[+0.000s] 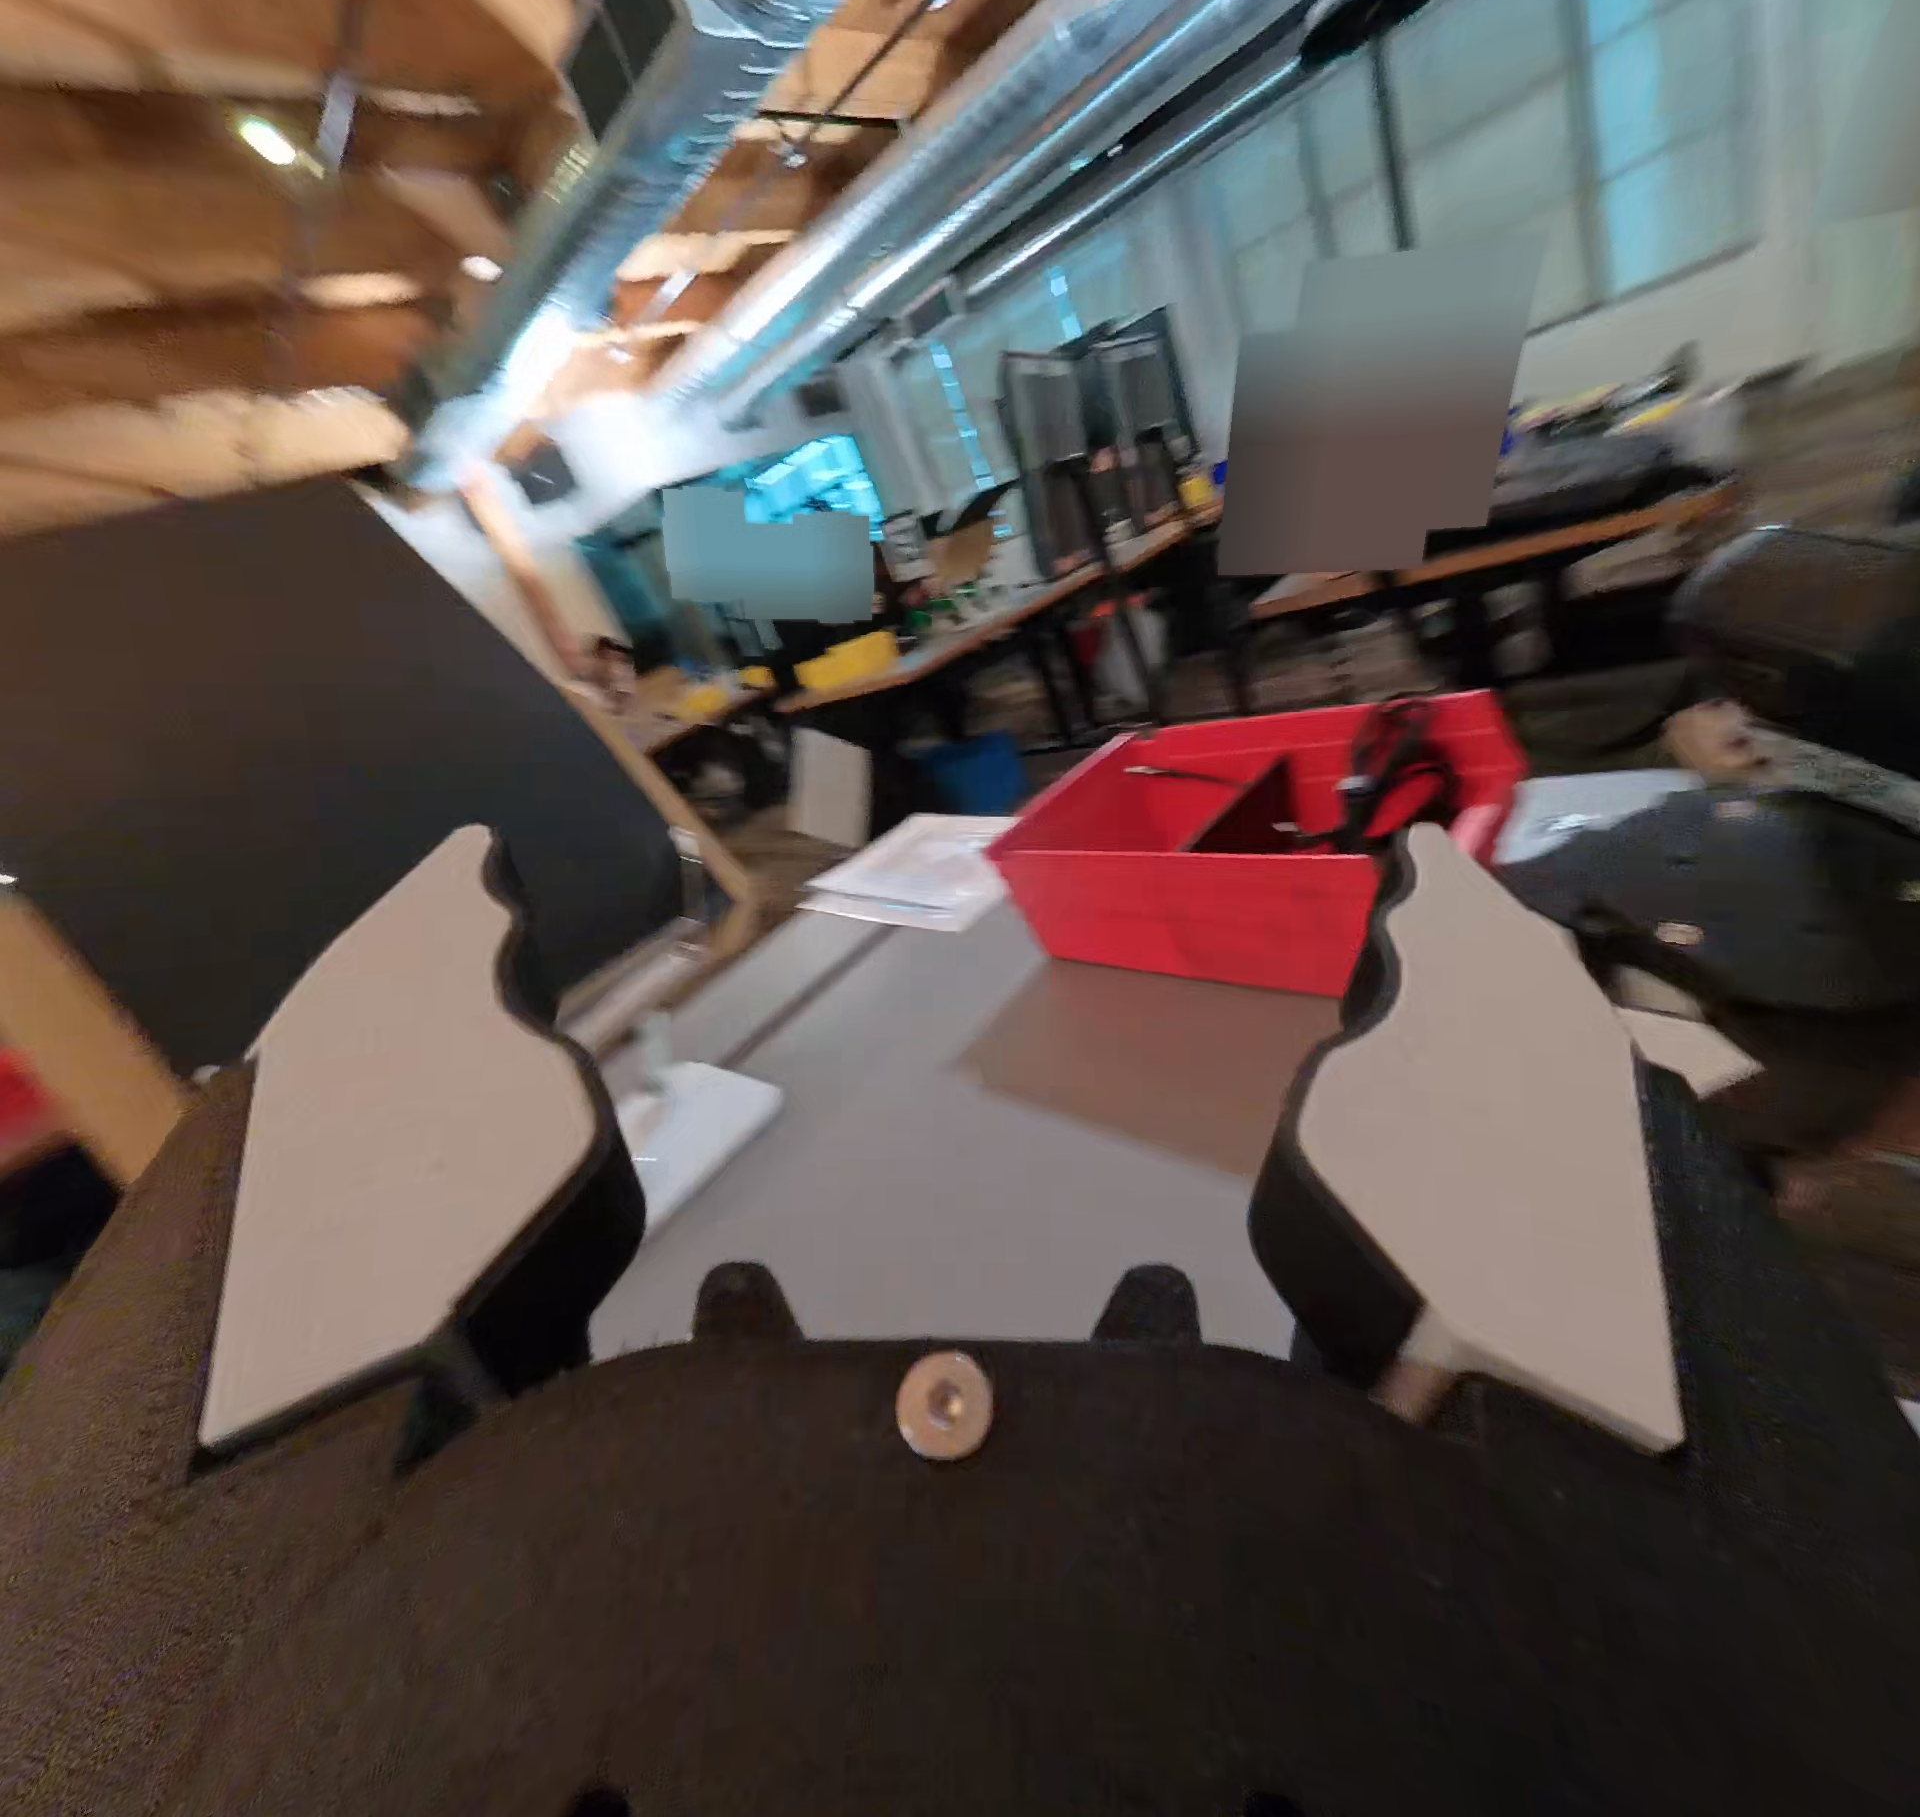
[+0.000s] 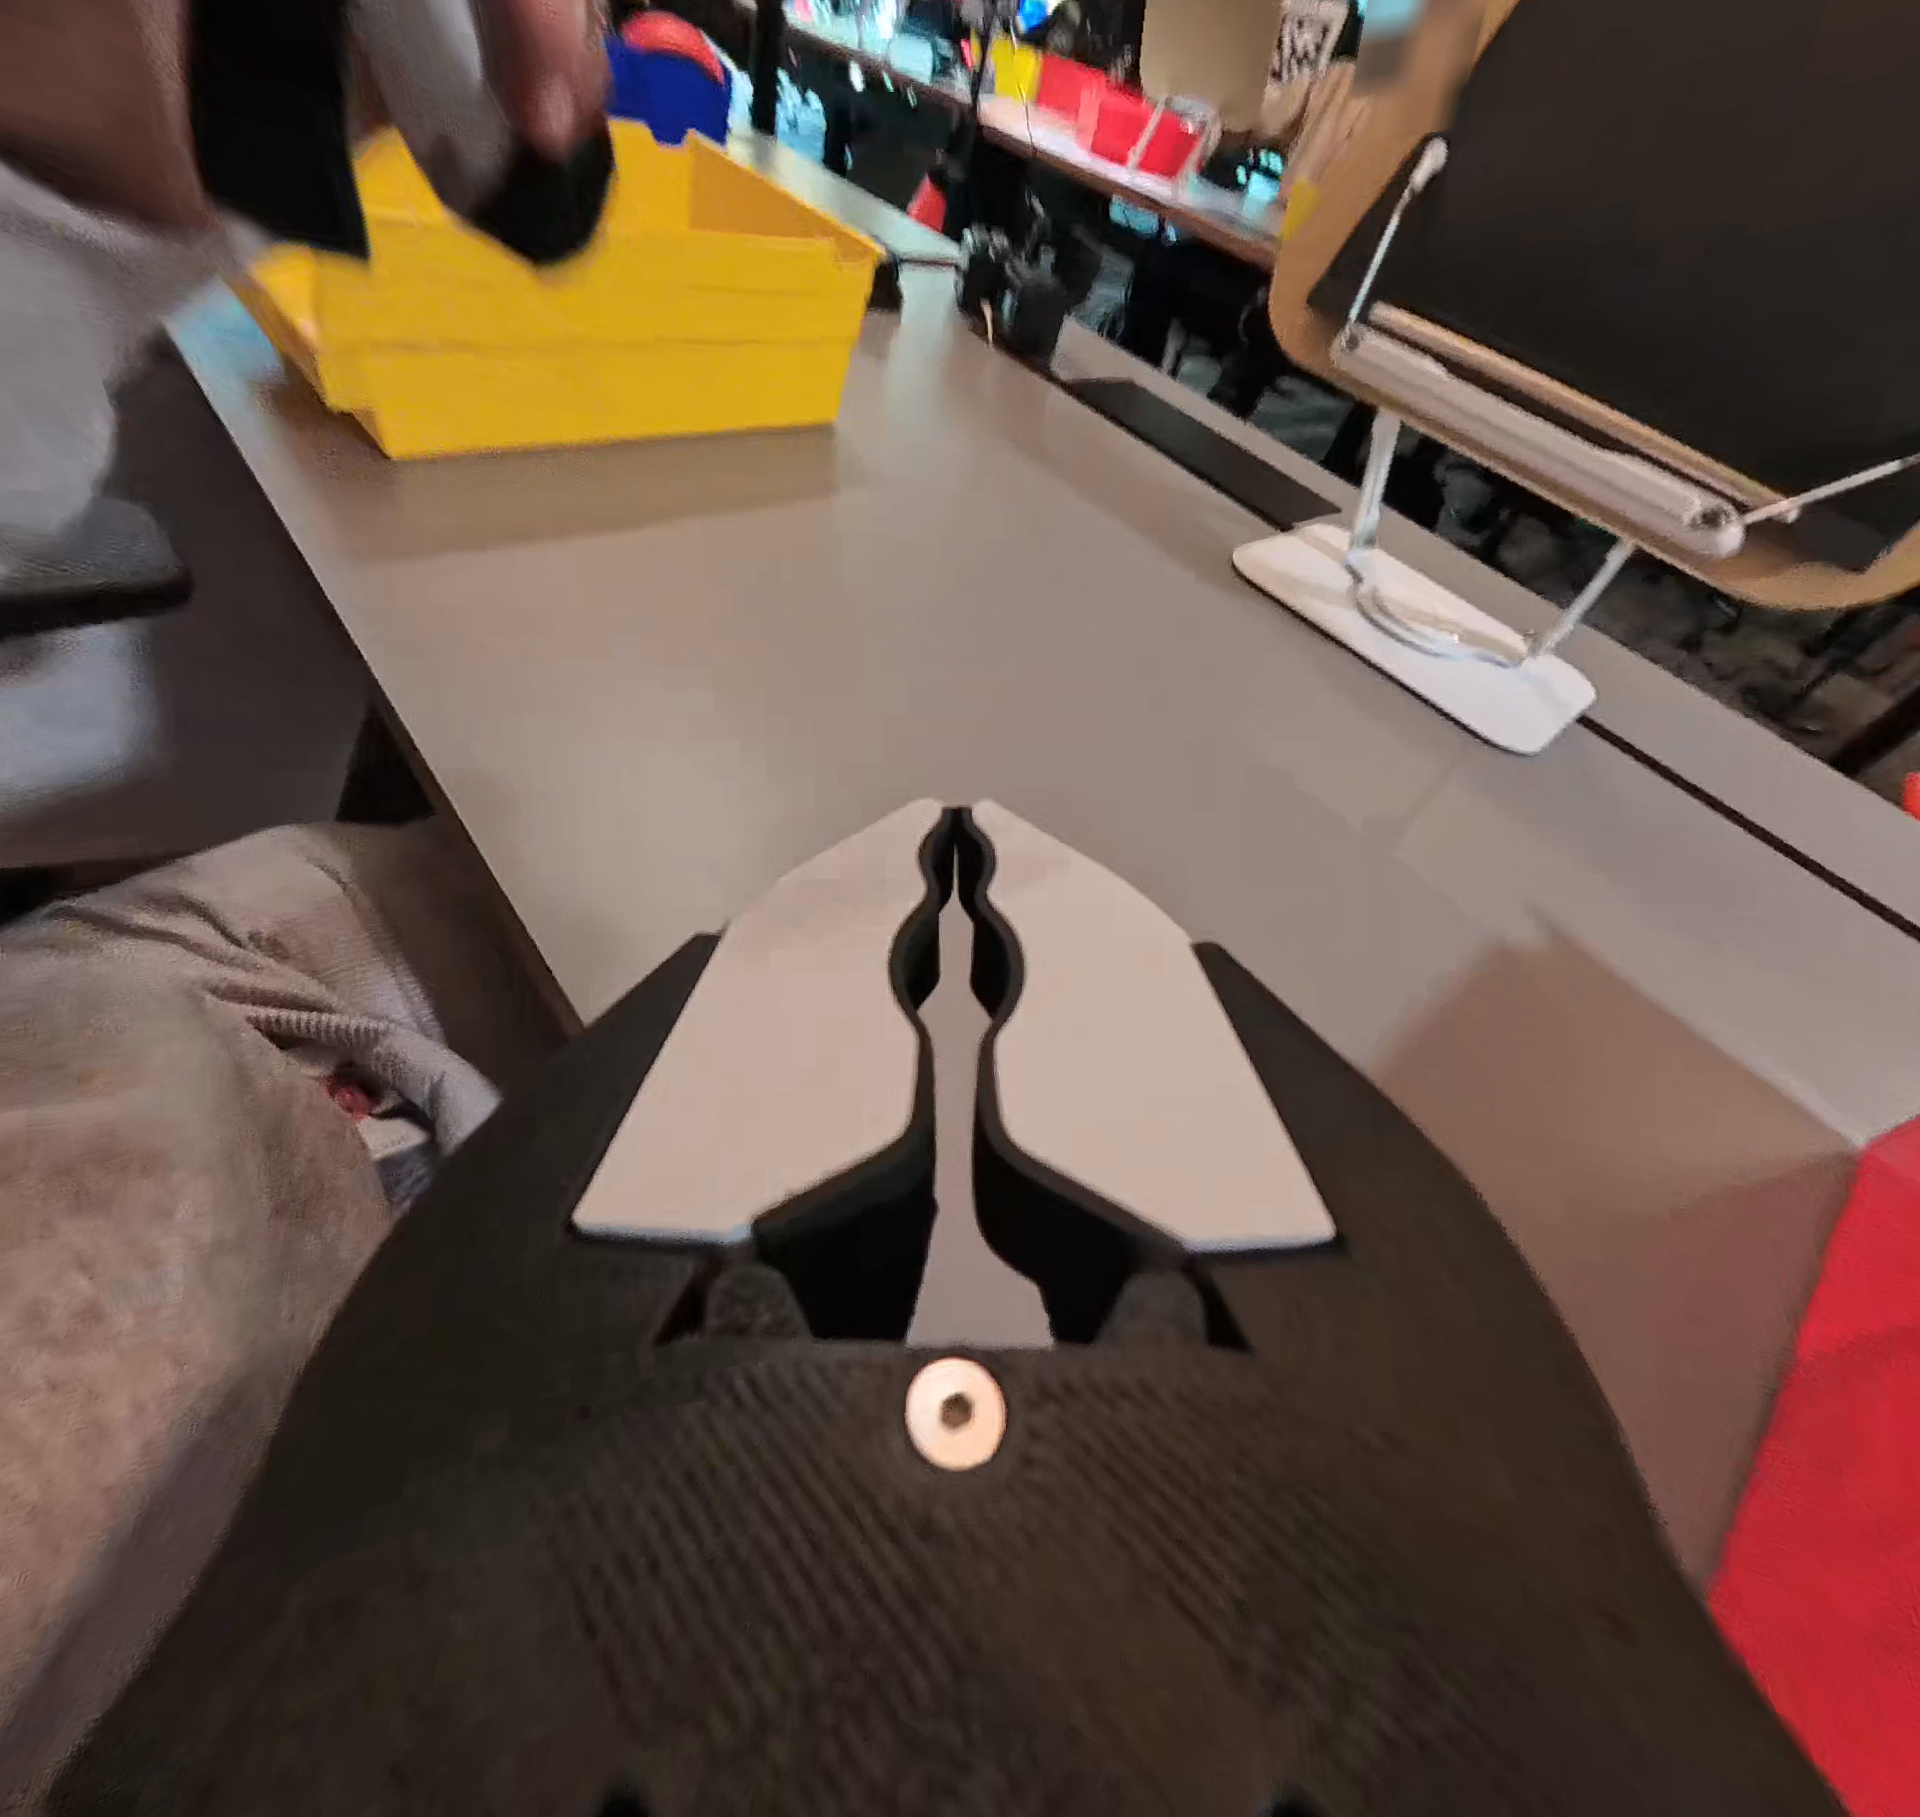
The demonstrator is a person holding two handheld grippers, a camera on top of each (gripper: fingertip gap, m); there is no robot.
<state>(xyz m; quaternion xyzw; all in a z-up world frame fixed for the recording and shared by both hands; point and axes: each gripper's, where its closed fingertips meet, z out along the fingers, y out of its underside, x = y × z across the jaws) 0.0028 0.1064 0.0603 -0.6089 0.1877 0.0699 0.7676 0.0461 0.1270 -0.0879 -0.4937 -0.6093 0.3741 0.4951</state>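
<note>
Nearest the lens in the left wrist view, the left gripper (image 1: pixel 951 894) is hanging above the grey table (image 1: pixel 935 1185), tilted so the room is leaning; its jaws are standing wide apart with nothing between them. Just past its right finger, a red bin (image 1: pixel 1195 910) is sitting on the table, a dark divider and some black cable lying inside. A sheet of white paper (image 1: pixel 914 879) is lying just left of the bin. Lower left, the white base of a stand (image 1: pixel 696 1133) is showing beside the left finger.

Close in the right wrist view, the right gripper (image 2: pixel 958 817) is pointing forward and slightly down over the same grey table (image 2: pixel 831 645), jaws closed to a thin slit, gripping nothing. Grey fabric (image 2: pixel 187 1092) is bunching at near left, off the table edge. A red edge (image 2: pixel 1839 1455) is intruding at near right. Farther right, the white stand base (image 2: pixel 1423 645) is carrying a tilted dark panel (image 2: pixel 1662 209). At far left, a yellow bin (image 2: pixel 623 333) is resting on the table; above it the other gripper (image 2: pixel 416 188), blurred, is hovering in a hand (image 2: pixel 540 32), jaws apart.
</note>
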